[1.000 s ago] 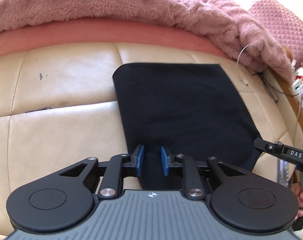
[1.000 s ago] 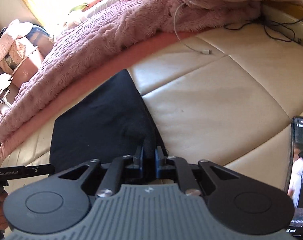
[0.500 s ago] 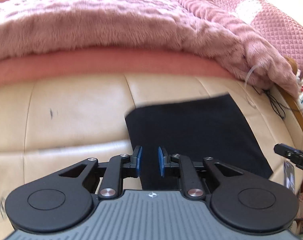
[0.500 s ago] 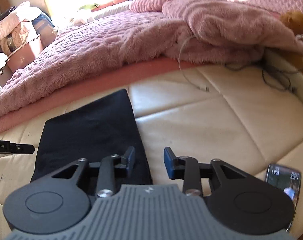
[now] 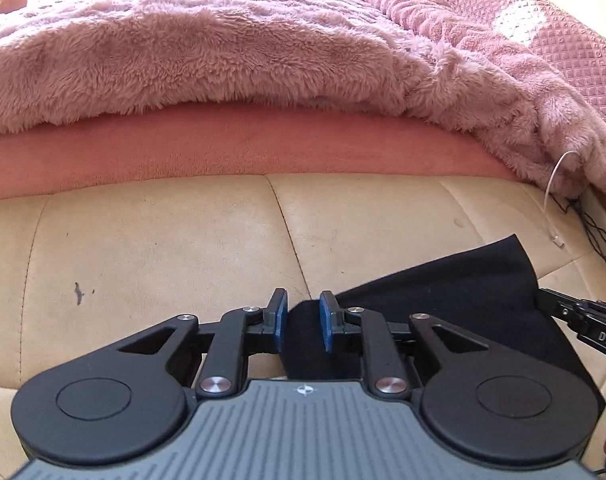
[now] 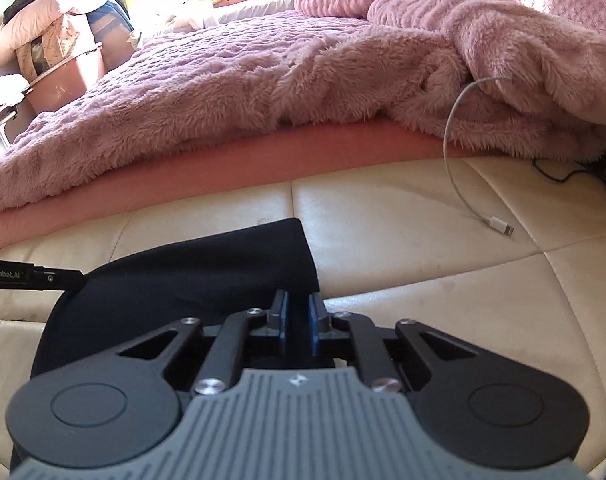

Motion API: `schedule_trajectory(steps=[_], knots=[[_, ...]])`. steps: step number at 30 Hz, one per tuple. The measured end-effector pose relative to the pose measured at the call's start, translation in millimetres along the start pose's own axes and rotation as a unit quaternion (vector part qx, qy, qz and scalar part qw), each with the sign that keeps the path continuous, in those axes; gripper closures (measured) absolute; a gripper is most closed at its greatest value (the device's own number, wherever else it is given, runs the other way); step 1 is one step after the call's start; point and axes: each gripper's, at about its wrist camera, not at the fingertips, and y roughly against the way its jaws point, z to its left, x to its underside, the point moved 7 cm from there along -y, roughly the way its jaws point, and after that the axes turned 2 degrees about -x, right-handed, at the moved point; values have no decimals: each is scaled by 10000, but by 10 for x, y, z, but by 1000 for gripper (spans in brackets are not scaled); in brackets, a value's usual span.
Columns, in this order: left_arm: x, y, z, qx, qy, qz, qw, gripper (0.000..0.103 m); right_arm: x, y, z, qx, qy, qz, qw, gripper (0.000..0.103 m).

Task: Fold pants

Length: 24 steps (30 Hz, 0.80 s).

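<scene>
Your left gripper has its blue pads a narrow way apart with the near edge of the black pants bunched between them, and the cloth fills the gap, so it reads as a grip on the fabric. Your right gripper is closing, its pads now almost together; dark cloth of the pants lies between and behind them, and it looks pinched there.

You have the pants lying folded into a compact dark panel on the cream quilted cushion, stretched between your two grippers. Seen from your left wrist, the cloth fans out to the right from the pads, its far corner lifted in a point, and the tip of your right gripper reaches in at that right edge. Seen from your right wrist, the far edge of the cloth curves across the cushion, and your left gripper's finger comes in from the left, touching the cloth's left edge.

Beyond the pants, a pink mattress edge borders the cushion, with a fluffy pink blanket heaped over it. A white charging cable trails from the blanket onto the cushion, well apart from the pants.
</scene>
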Motion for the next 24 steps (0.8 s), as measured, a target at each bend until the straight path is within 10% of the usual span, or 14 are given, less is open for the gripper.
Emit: schedule_trajectory(steps=[9, 24], knots=[[29, 395, -18, 187, 349, -138, 9991, 81, -33, 437, 174, 67, 197, -215, 9996, 89], [1272, 1088, -564, 787, -578, 747, 9924, 81, 795, 977, 173, 418, 225, 121, 9988, 89]])
